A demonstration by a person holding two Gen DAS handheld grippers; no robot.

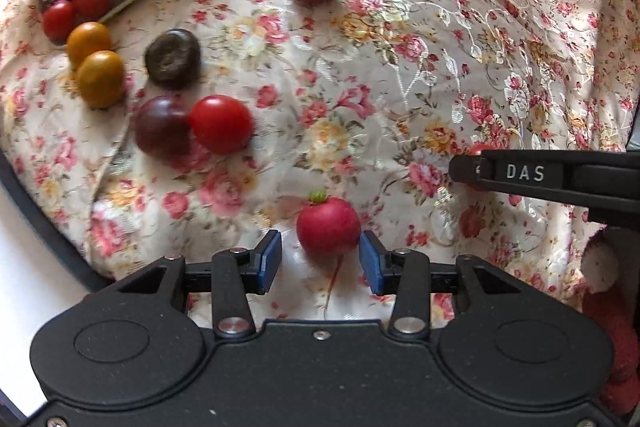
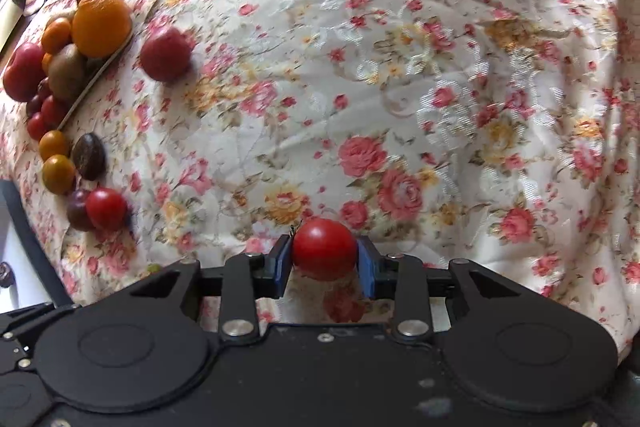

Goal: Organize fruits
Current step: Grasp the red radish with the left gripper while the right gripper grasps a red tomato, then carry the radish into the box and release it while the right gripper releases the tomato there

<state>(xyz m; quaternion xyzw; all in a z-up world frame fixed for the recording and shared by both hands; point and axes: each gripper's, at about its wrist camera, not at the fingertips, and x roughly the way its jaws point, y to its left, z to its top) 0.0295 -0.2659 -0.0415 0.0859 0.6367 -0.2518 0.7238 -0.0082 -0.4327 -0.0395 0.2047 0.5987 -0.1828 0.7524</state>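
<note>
Right tool (image 2: 324, 261): clenched on a round red cherry tomato (image 2: 323, 247), held above the floral cloth-covered table (image 2: 400, 67). Left tool (image 1: 320, 263): released, its blue pads either side of a round red radish (image 1: 329, 225) lying on the cloth.
</note>
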